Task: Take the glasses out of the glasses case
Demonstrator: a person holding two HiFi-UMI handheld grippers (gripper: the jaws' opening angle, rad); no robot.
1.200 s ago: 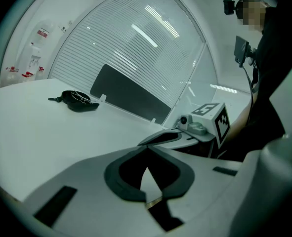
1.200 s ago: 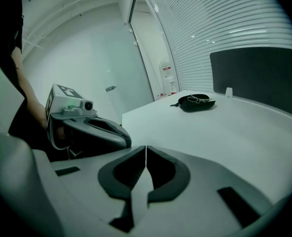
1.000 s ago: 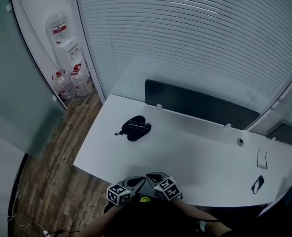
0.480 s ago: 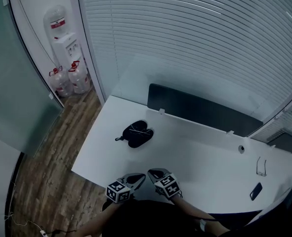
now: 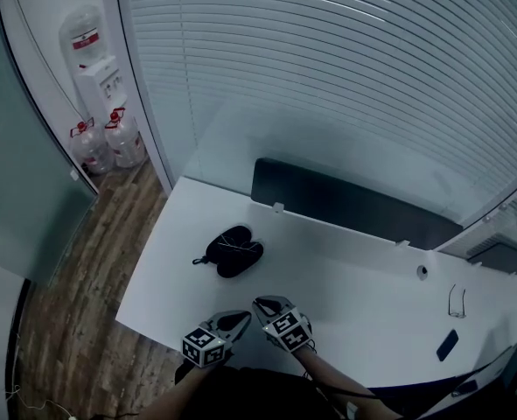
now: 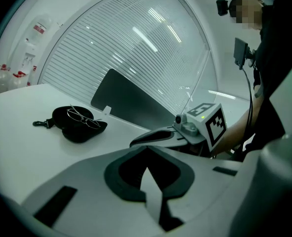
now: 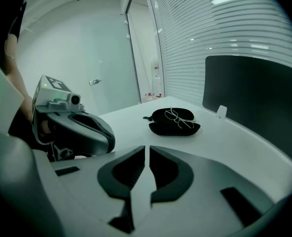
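Each hand carries a pale grey moulded tool. The left gripper and the right gripper both have smooth, rounded shells. Their black pads are shaped like curved wedges. Each bears a white cube printed with black square markers, and a small green light glows on its top face. The person wears a dark top. A thin black cable runs down the chest from a small black box.
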